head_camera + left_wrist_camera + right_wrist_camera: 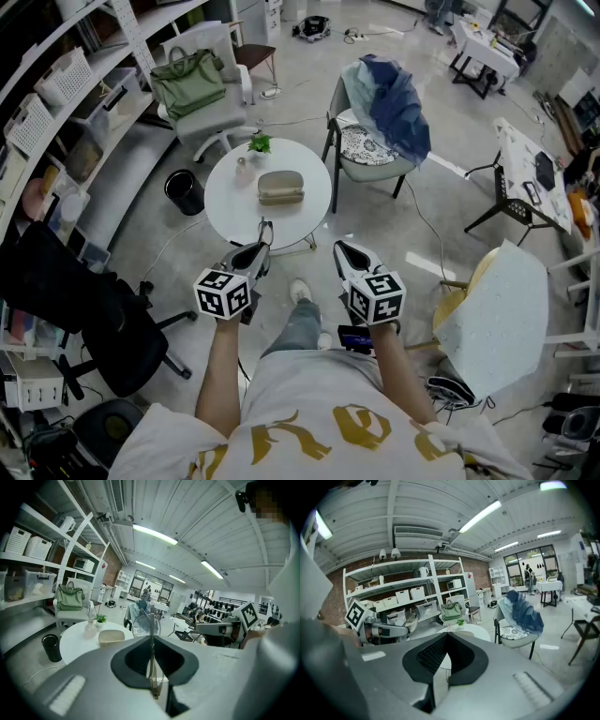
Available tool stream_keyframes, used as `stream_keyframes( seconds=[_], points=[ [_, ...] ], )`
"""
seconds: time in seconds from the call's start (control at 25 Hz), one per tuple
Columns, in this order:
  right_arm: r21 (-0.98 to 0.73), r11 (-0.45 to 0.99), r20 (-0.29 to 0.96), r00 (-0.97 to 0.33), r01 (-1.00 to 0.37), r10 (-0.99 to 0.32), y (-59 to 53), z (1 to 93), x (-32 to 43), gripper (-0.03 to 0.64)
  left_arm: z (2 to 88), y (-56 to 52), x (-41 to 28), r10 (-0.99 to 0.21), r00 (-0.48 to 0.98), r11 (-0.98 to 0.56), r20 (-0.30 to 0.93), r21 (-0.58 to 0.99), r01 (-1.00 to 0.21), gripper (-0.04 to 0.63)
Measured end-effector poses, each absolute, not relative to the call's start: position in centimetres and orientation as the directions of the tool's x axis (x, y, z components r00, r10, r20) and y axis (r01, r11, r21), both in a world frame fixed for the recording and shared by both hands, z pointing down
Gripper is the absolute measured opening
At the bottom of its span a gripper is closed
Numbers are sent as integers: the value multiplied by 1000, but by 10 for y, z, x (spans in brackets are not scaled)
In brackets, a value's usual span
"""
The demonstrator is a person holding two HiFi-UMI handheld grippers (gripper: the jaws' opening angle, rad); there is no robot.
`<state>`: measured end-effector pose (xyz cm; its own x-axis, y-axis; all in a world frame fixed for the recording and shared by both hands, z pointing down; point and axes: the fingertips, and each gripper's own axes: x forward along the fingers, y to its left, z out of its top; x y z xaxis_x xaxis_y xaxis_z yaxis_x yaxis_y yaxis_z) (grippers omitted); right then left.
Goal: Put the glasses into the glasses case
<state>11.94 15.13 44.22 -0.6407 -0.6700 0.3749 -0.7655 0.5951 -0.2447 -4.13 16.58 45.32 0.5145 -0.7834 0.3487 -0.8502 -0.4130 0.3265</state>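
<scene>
A beige glasses case lies closed on the round white table; in the left gripper view the case sits ahead and to the left. My left gripper hangs in the air short of the table's near edge, shut on thin-framed glasses. Their lens sticks up past the closed jaws of the left gripper. My right gripper is level with it to the right, shut with nothing in it. In its own view the right gripper points at the table.
A small potted plant and a clear bottle stand on the table behind the case. A chair draped with blue cloth is right of the table, a chair with a green bag is behind it, and a black bin is left.
</scene>
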Motion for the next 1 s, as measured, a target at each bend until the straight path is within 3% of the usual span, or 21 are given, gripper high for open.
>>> stream_keyframes(
  seconds=[0.4, 1.0],
  points=[
    [-454, 550, 310, -703, -701, -640, 153, 444, 122, 23, 448, 169, -40, -790, 507, -412, 345, 314, -855, 14],
    [-352, 550, 421, -653, -758, -630, 110, 470, 103, 24, 466, 126, -48, -758, 512, -432, 403, 278, -858, 14]
  ],
)
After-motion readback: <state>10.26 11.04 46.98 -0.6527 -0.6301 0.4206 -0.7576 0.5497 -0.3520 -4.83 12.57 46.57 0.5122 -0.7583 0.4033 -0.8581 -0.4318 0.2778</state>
